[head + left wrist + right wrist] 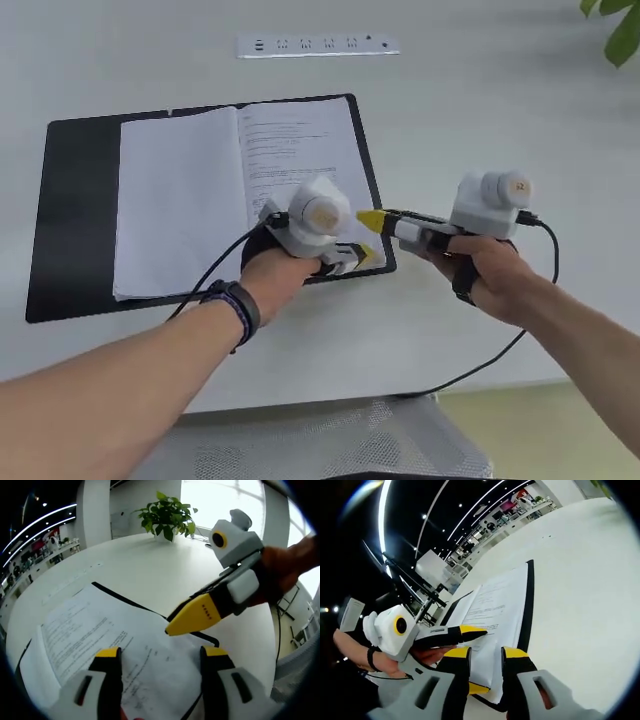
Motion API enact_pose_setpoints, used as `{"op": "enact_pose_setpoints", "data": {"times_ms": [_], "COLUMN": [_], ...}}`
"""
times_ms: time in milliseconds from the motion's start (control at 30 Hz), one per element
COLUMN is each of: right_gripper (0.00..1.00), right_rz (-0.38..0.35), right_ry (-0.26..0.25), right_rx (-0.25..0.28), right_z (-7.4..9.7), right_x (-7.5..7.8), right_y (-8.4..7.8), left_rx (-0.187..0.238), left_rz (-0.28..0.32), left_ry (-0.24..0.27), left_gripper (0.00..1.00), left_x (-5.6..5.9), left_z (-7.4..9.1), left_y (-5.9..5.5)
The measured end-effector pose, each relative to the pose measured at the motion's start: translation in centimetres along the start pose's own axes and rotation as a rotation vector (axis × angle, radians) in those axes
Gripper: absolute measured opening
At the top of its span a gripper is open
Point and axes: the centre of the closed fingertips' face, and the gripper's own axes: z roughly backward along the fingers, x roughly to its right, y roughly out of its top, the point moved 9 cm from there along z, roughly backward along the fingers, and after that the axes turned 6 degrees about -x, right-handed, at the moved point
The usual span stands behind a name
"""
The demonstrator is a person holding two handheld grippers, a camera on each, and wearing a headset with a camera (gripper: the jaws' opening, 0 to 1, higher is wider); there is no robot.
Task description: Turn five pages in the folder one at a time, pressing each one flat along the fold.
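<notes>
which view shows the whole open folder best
The head view: the folder lies fully in frame, both pages open. The left gripper view looks closely at its printed right page; the right gripper view sees it foreshortened.

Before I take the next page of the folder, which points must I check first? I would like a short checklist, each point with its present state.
1. Folder lies open on the table: ok.
2. Left page lies flat beside the fold: ok.
3. Left tongs are open above the printed page: ok.
4. Right tongs are open and aimed at that page's lower outer corner: ok.
5. Only one sheet lies between the right tongs: cannot tell.
6. The two tongs are clear of each other: cannot tell, they are very close.
</notes>
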Motion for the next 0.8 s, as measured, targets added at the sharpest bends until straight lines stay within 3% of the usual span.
{"op": "enact_pose_setpoints", "data": {"times_ms": [200,267,667,800], "right_gripper": [0.15,0.11,0.06,0.01], "right_rz": [-0.019,-0.014,-0.031,-0.045], "right_ry": [0.004,-0.011,-0.014,-0.009], "right_rx": [-0.001,-0.04,-0.028,-0.015], "right_z": [-0.1,-0.2,0.0,0.0], "right_x": [0.1,0.2,0.1,0.0], "right_y": [-0.1,-0.3,0.1,0.4], "left_rx": [-0.003,0.0,0.021,0.025], "left_rz": [-0.002,-0.002,-0.004,-0.016], "left_ry": [-0.009,-0.013,-0.055,-0.042], "left_gripper": [0.65,0.65,0.72,0.73], "left_x": [0.1,0.1,0.2,-0.6], "left_z": [0.0,0.1,1.7,2.5], "left_y": [0.0,-0.1,0.6,0.6]}}
